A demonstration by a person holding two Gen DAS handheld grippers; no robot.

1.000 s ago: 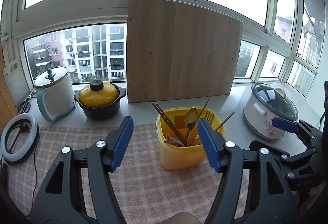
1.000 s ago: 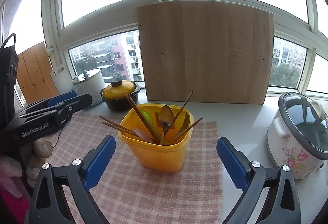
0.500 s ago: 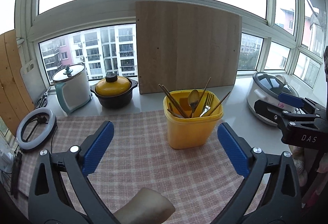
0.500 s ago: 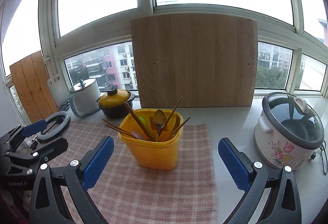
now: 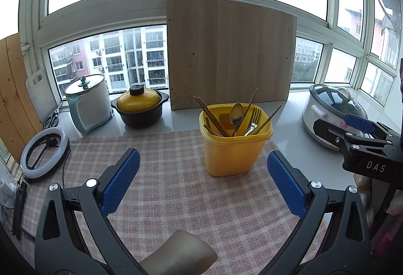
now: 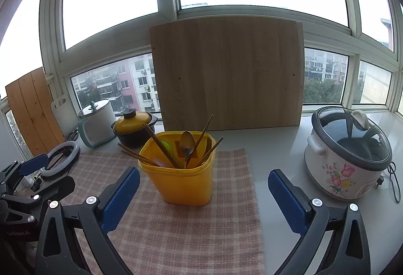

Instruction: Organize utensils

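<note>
Utensils — chopsticks [image 5: 210, 114], a spoon [image 5: 236, 115] and a fork [image 5: 254, 117] — stand bunched in a yellow plastic holder [image 5: 234, 149] on a checked cloth [image 5: 176, 174], in front of a wooden board [image 5: 229, 56] propped against the window. Both tools hover short of the holder: the left gripper [image 5: 201, 184] and the right gripper [image 6: 204, 199] each have their blue-padded fingers spread wide, with nothing between them. Everything appears already gathered, so the sound move is probably to pull straight back from the holder, keeping clear of the chopsticks that lean out over its rim. The right wrist view alone shows something pale green [image 6: 166, 146] deep inside the holder and the flowers on the rice cooker [image 6: 347, 154]; the left wrist view alone shows the fork's tines — and scissors [image 5: 51, 119] far left of the holder.
</note>
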